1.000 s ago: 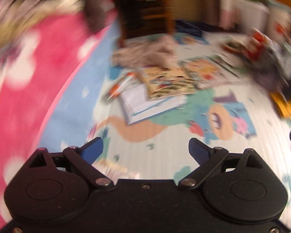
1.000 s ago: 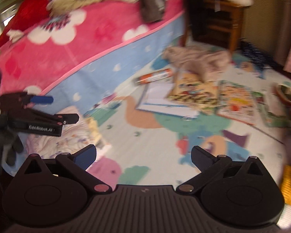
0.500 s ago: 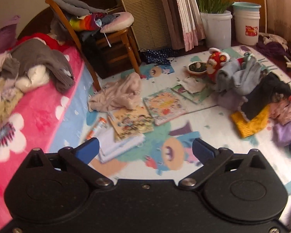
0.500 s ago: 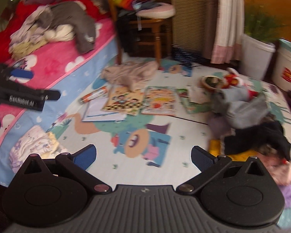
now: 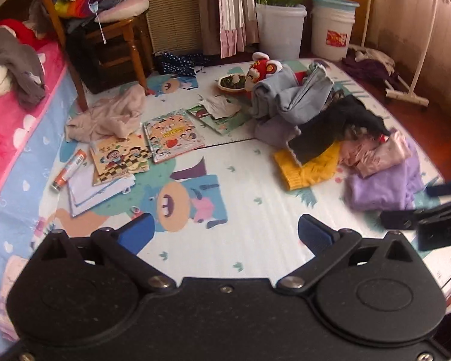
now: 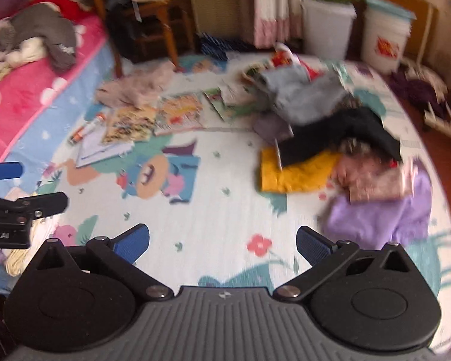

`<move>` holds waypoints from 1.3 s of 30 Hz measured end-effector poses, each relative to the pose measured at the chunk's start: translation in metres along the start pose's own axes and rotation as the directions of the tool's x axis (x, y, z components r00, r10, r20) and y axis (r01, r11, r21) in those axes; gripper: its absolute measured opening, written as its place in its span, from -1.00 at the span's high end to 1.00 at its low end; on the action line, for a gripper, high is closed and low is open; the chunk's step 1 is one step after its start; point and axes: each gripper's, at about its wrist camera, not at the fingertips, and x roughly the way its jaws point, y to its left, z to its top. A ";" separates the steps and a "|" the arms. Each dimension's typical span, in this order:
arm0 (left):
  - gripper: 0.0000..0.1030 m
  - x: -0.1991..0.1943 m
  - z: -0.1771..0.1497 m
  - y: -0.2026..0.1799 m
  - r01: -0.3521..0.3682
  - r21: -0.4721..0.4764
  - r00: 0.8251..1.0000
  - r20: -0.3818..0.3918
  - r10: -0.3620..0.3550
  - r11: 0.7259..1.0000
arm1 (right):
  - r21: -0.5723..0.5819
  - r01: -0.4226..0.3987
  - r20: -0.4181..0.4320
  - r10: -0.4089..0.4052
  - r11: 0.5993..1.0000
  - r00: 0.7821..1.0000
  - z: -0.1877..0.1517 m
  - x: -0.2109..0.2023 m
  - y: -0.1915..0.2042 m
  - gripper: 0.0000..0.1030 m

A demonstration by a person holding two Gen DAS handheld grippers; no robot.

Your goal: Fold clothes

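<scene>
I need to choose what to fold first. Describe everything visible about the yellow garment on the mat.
The yellow garment looks like a thick knit, possibly a sweater, mustard-bright with a ribbed edge nearest the camera. It lies flat and crumpled on the play mat, at the near side of the clothes pile. A black garment drapes over its far part, and a pink garment touches its right side. No claw touches it.

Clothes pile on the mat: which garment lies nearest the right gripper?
The lilac garment, at the pile's near edge, just beyond the open right gripper; yellow and black pieces lie farther.

front: bare play mat (image 5: 249,210) | right: clothes pile (image 5: 330,126) | left: books (image 5: 141,147)
</scene>
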 end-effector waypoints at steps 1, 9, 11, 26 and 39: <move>-1.00 0.003 0.000 -0.002 0.004 0.005 1.000 -0.004 -0.004 1.000 | 0.029 -0.017 -0.014 0.018 0.999 1.000 0.000 0.006 -0.002 -1.00; -1.00 0.031 -0.010 0.002 -0.016 -0.086 0.998 -0.057 0.011 0.996 | -0.013 0.036 -0.007 -0.036 0.999 0.999 -0.006 0.031 0.015 -1.00; -1.00 0.031 -0.013 0.003 -0.010 -0.114 0.998 -0.068 0.002 0.993 | 0.022 0.009 -0.028 -0.008 1.000 1.000 -0.005 0.033 0.011 -1.00; -1.00 0.016 -0.022 0.011 -0.040 -0.185 0.999 -0.030 0.035 0.982 | 0.044 0.023 -0.041 -0.022 0.999 0.999 -0.013 0.035 0.030 -1.00; -0.99 0.018 -0.029 0.026 -0.047 -0.177 0.998 -0.052 0.038 0.983 | 0.025 -0.025 -0.033 0.025 0.999 0.999 -0.009 0.032 0.045 -1.00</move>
